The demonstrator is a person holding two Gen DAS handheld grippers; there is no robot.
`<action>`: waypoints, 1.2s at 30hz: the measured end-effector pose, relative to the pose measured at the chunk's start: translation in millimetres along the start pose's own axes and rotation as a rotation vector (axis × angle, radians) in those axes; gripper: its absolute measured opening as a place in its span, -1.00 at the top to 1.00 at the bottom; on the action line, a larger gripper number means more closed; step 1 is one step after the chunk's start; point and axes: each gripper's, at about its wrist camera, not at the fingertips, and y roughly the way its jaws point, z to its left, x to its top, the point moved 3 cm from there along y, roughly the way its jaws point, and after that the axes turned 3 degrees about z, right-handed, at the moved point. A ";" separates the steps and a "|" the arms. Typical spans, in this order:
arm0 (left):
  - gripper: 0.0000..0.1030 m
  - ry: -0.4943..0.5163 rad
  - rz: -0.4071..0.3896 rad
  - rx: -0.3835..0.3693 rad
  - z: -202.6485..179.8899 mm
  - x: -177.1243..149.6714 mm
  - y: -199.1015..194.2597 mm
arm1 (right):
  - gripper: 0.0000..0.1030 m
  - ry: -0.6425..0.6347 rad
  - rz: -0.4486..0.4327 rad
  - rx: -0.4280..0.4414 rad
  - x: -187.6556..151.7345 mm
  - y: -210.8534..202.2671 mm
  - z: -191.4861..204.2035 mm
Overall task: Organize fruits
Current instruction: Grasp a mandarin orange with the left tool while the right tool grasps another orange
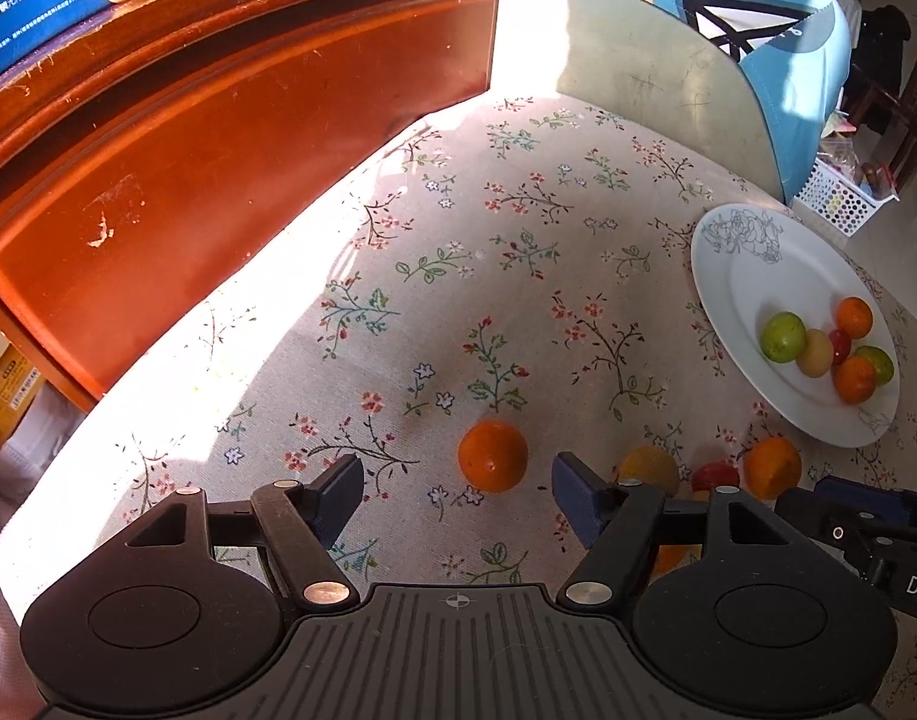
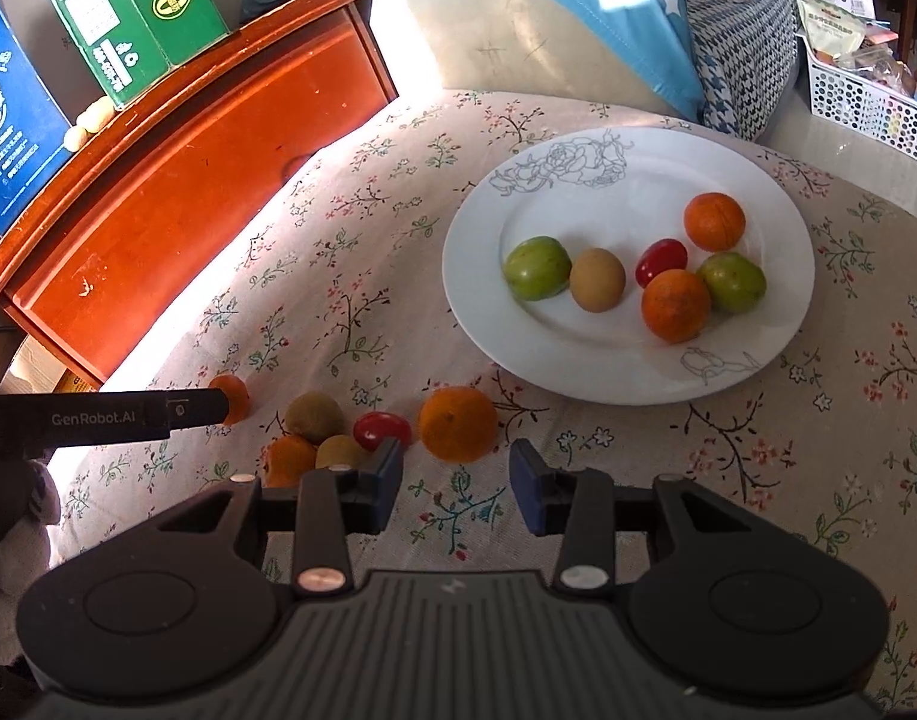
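Now gathering: both grippers, left (image 1: pixel 457 489) and right (image 2: pixel 456 480), are spread and empty, each facing an orange (image 1: pixel 493 456); closing, then carrying to the plate (image 2: pixel 476 300), comes next.

Harsh sunlight glare across the tablecloth (image 1: pixel 350 276), sharp shadows, fisheye-bent edges.

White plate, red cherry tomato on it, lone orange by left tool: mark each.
White round plate (image 2: pixel 536 354): right wrist, bare front rim.
Red cherry tomato (image 2: pixel 660 261): right wrist, middle.
Lone orange (image 1: pixel 493 455): left wrist, middle.

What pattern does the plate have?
White plate with grey line-drawn roses on its rim; clearest in the right wrist view.
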 end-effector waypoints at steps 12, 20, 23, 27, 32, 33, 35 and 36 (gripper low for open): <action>-0.28 0.000 -0.014 -0.012 -3.7 0.0 17.7 | 0.21 0.017 -0.003 -0.032 3.1 15.5 0.0; -0.02 0.021 -0.016 -0.007 -7.7 0.1 23.8 | 0.36 -0.005 -0.019 -0.045 3.6 19.4 3.8; 0.16 0.033 -0.021 -0.004 -8.8 0.2 24.0 | 0.39 -0.011 -0.021 -0.045 3.4 19.6 4.9; 0.48 0.042 -0.030 -0.022 -10.3 0.4 23.3 | 0.39 -0.010 -0.020 -0.041 3.5 19.1 4.9; 0.51 0.044 -0.037 -0.033 -13.7 -1.3 21.3 | 0.40 -0.002 -0.019 -0.035 4.1 17.3 2.7; 0.51 0.040 -0.040 -0.039 -13.6 -1.1 20.4 | 0.40 0.002 -0.019 -0.033 4.4 17.0 2.3; 0.51 0.034 -0.048 -0.046 -13.4 -0.3 17.1 | 0.40 0.008 -0.021 -0.025 5.0 15.4 1.6; 0.51 0.031 -0.053 -0.047 -13.3 0.2 15.3 | 0.40 0.010 -0.023 -0.019 5.4 14.6 1.7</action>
